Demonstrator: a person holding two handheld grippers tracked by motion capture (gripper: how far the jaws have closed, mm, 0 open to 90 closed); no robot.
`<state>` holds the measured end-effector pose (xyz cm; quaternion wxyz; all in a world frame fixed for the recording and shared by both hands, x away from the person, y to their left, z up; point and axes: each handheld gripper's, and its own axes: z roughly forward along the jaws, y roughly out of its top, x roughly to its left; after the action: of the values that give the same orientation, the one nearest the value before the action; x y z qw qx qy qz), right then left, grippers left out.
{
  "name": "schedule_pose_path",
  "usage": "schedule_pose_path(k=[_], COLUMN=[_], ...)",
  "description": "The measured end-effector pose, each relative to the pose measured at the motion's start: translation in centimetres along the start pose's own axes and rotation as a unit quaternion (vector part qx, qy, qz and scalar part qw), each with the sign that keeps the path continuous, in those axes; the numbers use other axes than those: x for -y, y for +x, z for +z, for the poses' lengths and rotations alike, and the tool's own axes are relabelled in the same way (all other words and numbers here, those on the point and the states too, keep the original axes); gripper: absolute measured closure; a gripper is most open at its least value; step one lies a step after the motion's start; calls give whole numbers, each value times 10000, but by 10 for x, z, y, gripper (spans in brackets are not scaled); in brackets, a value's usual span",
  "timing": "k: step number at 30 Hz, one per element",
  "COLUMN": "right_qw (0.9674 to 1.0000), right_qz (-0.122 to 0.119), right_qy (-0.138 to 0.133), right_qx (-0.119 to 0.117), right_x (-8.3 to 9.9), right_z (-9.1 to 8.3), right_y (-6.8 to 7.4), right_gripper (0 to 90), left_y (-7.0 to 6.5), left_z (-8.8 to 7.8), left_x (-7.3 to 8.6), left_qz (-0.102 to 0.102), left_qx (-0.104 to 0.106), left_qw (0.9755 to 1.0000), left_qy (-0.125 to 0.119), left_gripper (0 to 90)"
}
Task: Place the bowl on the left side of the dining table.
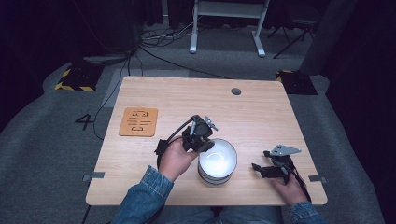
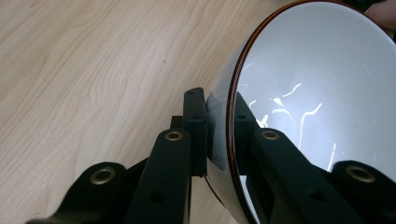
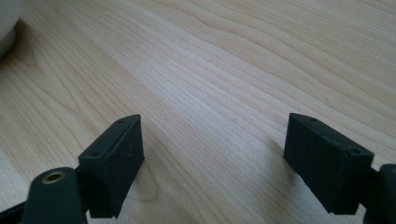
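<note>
Now white bowl [image 2: 317, 88] rim pinched inside left claw [image 2: 219, 135] (right claw [image 3: 212, 163] spread, well apart).

**Table layout from the person's side**

A stack of bowls [image 1: 217, 161] stands on the table [image 1: 187, 93] near the front edge, roughly at the middle. The left gripper [image 1: 203, 140] sits at the stack's back-left rim, one jaw inside the top bowl and one outside. The right gripper [image 1: 259, 169] lies to the right of the stack, apart from it. A flat mat [image 1: 138, 122] lies to the left, farther back. A round hole [image 1: 236, 91] sits near the back edge.
</note>
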<state>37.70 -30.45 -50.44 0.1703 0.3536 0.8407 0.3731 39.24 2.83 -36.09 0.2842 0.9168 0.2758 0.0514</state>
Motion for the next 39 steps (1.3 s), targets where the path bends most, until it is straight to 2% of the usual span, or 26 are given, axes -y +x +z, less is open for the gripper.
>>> schedule_pose_path(k=[1,2,3,4,7,9,10,11,15,18,23,24,31,35,36,38,39], right_qw=[10000,10000,10000,10000,10000,10000,10000,10000,10000,10000,10000,10000,10000,10000,10000,10000,10000], right_qz=[-1,0,0,0,-1,-3,-1,1,2,13,6,7,5,4,7,6,6], right_qy=[0,0,0,2,6,1,0,2,1,7,10,10,9,9,10,9,9], right_qx=[1,1,1,1,-1,2,1,1,1,8,11,10,11,11,10,10,10], right_x=[0,0,0,0,0,0,0,0,0,0,0,0,0,0,0,0,0], right_z=[0,0,0,0,0,0,0,0,0,0,0,0,0,0,0,0,0], right_y=[0,0,0,0,0,0,0,0,0,0,0,0,0,0,0,0,0], right_gripper=[201,201,201,201,201,201,201,201,201,201,201,201,201,201,201,201,201], left_y=[0,-2,-2,-1,-2,-2,-3,-4,-1,1,8,10,25,34,38,41,43], left_z=[-1,-6,-6,-8,-11,-13,-15,-17,-20,-24,-27,-29,-37,-44,-46,-48,-49], left_x=[-1,-1,-1,-2,-3,-4,-5,-6,-8,-8,-7,-7,-3,0,2,3,3], left_qz=[13,-85,-85,-118,-167,-179,-165,-203,-189,-298,-316,-378,-653,-810,-918,-957,-975], left_qx=[-17,-49,-49,-67,-95,-56,-51,-112,-134,-196,-209,-312,-410,-497,-553,-526,-600], left_qw=[10000,10000,10000,9998,9997,9994,9996,9993,9991,9987,9984,9978,9956,9938,9923,9921,9915], left_qy=[-20,17,17,-164,-181,-276,-239,-304,-359,-364,-420,-437,-526,-585,-624,-625,-624], left_gripper=[822,822,823,822,822,822,822,822,822,822,822,823,822,822,822,822,822])
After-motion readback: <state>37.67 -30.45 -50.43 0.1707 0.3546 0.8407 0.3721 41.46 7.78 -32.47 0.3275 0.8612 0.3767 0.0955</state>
